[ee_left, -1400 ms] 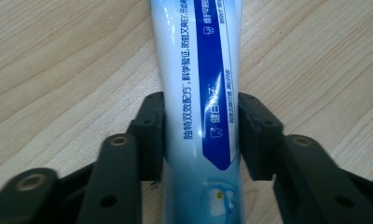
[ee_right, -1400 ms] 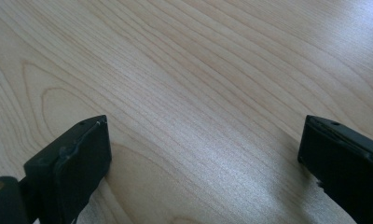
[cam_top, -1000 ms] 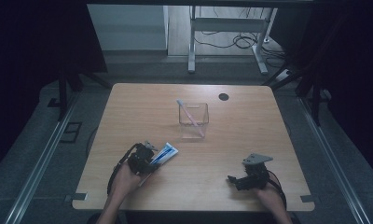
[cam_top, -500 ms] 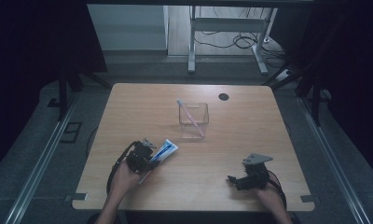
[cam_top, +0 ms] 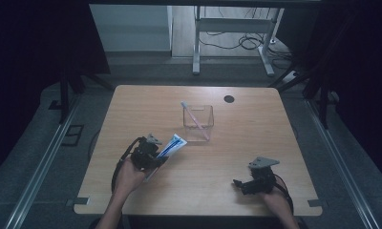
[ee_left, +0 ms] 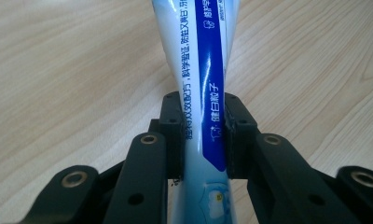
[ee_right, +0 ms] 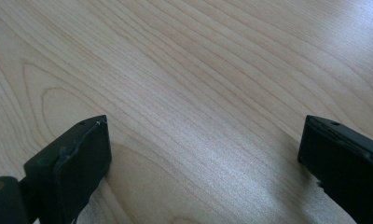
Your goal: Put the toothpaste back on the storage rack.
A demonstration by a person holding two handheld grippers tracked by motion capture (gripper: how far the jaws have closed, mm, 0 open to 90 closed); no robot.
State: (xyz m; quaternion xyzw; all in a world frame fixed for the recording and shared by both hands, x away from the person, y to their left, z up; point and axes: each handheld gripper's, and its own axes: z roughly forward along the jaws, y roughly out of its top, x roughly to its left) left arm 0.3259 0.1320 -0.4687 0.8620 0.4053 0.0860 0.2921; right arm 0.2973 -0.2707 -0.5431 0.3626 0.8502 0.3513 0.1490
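Note:
A blue and white toothpaste tube (cam_top: 171, 145) is held just above the wooden table (cam_top: 198, 191) at the left front, its far end pointing toward the clear box. My left gripper (cam_top: 153, 155) is shut on it; in the left gripper view both pads press the tube (ee_left: 208, 88) at its narrow middle. A clear plastic box (cam_top: 197, 117) stands at the table's middle with a pink toothbrush (cam_top: 195, 119) leaning in it. My right gripper (cam_top: 239, 183) rests low at the right front, open; in the right gripper view its jaws stand wide apart over bare wood with nothing between them.
A small black round hole (cam_top: 228, 99) sits near the table's far right edge. Beyond the table's far edge stand metal frame legs (cam_top: 196, 47) and cables on the floor. Dark curtains close off both sides.
The left gripper with the toothpaste tube has shifted slightly toward the clear box. The right gripper has stayed in place.

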